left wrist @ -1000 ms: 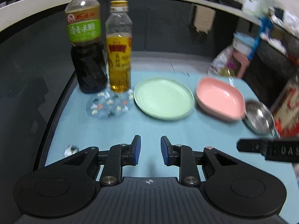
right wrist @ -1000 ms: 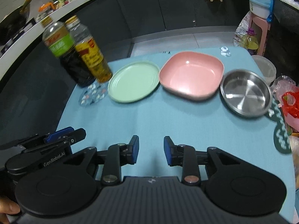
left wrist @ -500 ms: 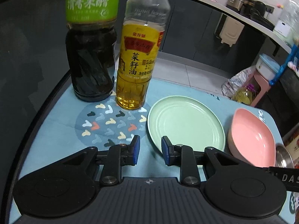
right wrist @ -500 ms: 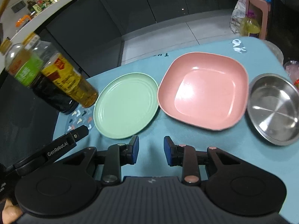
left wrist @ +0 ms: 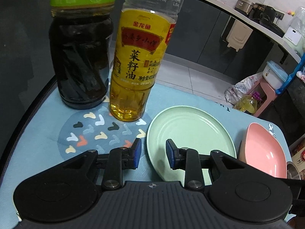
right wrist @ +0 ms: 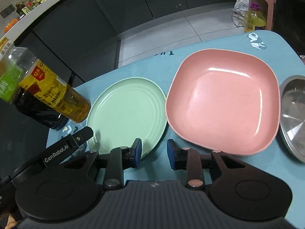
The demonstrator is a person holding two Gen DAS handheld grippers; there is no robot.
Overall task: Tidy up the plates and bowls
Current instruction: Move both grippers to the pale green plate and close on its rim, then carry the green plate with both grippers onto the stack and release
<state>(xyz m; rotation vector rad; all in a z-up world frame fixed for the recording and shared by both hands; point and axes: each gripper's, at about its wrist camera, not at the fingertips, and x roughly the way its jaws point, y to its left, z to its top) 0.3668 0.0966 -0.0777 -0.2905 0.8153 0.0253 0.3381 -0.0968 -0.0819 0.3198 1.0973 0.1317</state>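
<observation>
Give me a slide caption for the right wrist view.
Right hand-held gripper hovers open between green plate and pink dish.

The left wrist view looks forward and down along its own gripper [left wrist: 152,155], close above the blue surface [left wrist: 38,148], facing two bottles [left wrist: 133,57] that loom large. The right wrist view looks more steeply down over its gripper [right wrist: 154,153] from close by. Both share the green plate [left wrist: 190,127] [right wrist: 125,112], the pink dish [left wrist: 265,150] [right wrist: 223,103] and the bottles [right wrist: 55,97].
</observation>
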